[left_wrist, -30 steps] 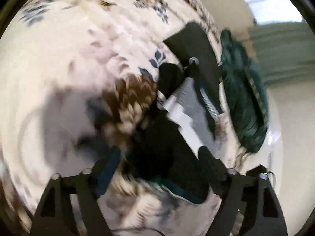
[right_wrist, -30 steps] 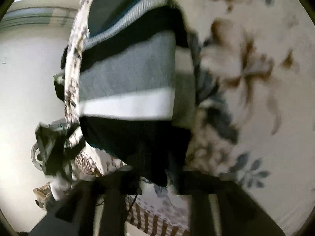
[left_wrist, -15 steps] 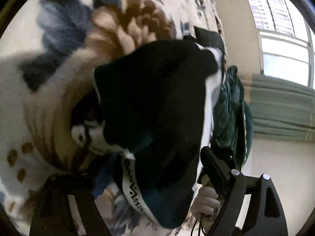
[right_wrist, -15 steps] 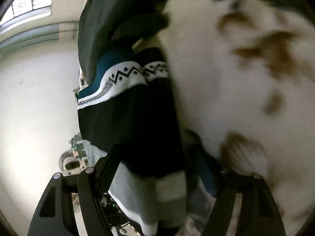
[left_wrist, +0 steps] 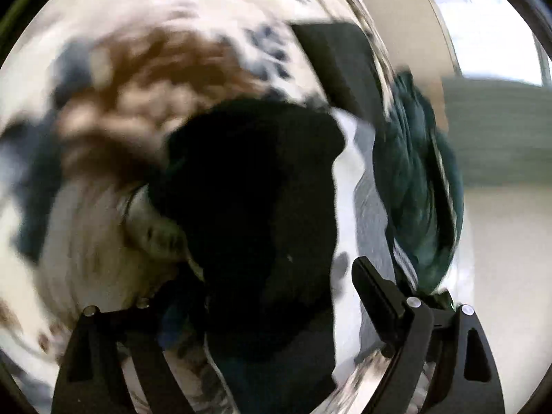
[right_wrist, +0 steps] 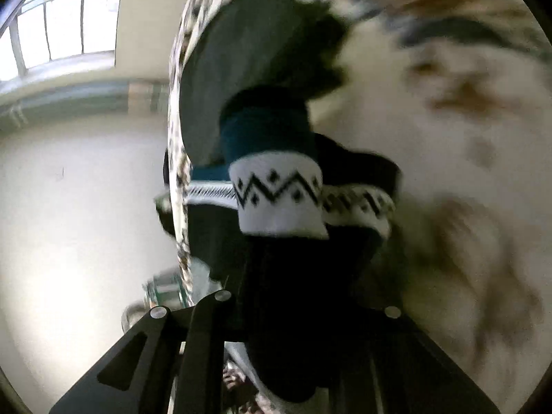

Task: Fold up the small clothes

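1. My left gripper [left_wrist: 262, 296] has its jaws spread wide. The black knit sweater with white zigzag band [left_wrist: 255, 207] lies between the fingers [left_wrist: 379, 289], and I can't see either pad pressing it.
2. My right gripper [right_wrist: 296, 307] has just been closing, jaws now narrow on the sweater [right_wrist: 279, 196]. The fingertips are buried in dark cloth, so the pad contact is hidden.
3. The sweater lies on the cream floral bedspread [left_wrist: 114, 110], which is badly blurred.
4. A dark teal crumpled garment [left_wrist: 414, 186] sits at 3 o'clock of the sweater, at the bed edge.
5. A flat black folded item [left_wrist: 338, 62] is at 1 o'clock, partly cut off.
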